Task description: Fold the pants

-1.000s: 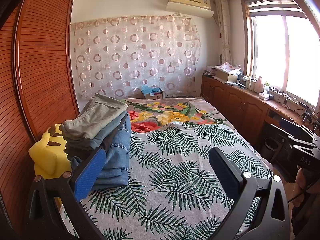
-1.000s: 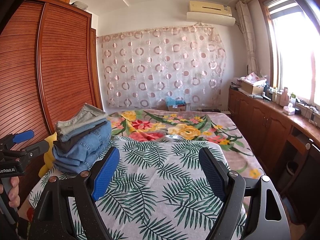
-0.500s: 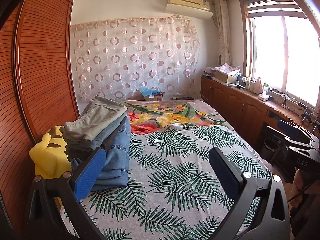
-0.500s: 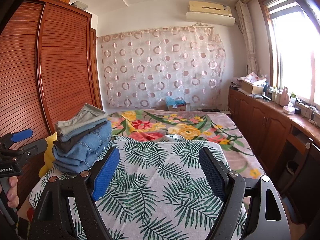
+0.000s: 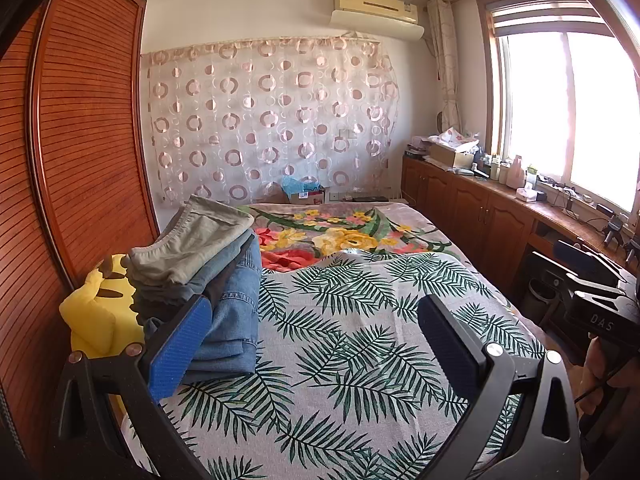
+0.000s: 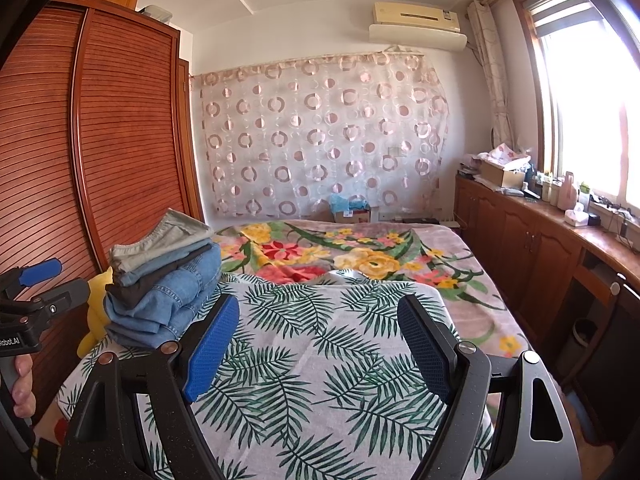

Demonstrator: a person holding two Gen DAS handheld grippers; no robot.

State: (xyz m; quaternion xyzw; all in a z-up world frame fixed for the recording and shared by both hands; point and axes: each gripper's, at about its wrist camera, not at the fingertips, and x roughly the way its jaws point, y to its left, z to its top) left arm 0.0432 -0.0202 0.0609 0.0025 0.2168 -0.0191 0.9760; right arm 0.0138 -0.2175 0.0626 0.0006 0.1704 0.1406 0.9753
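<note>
A stack of folded pants (image 5: 208, 276) lies at the left side of the bed: grey-green on top, blue jeans below. It also shows in the right wrist view (image 6: 164, 284). My left gripper (image 5: 312, 332) is open and empty, held above the palm-leaf sheet (image 5: 360, 340), its left blue pad beside the stack. My right gripper (image 6: 316, 340) is open and empty above the same sheet (image 6: 320, 360), right of the stack. The right gripper's body shows at the right edge of the left wrist view, and the left gripper's at the left edge of the right wrist view.
A yellow plush toy (image 5: 96, 312) sits between the stack and the wooden wardrobe (image 5: 72, 160). A floral blanket (image 5: 340, 236) covers the far bed. Wooden cabinets with clutter (image 5: 480, 208) run along the right under the window. A box (image 5: 304, 194) stands by the curtain.
Both grippers stay open and empty. The views shift only slightly; the left gripper's camera drifts a little. The stack has not moved.
</note>
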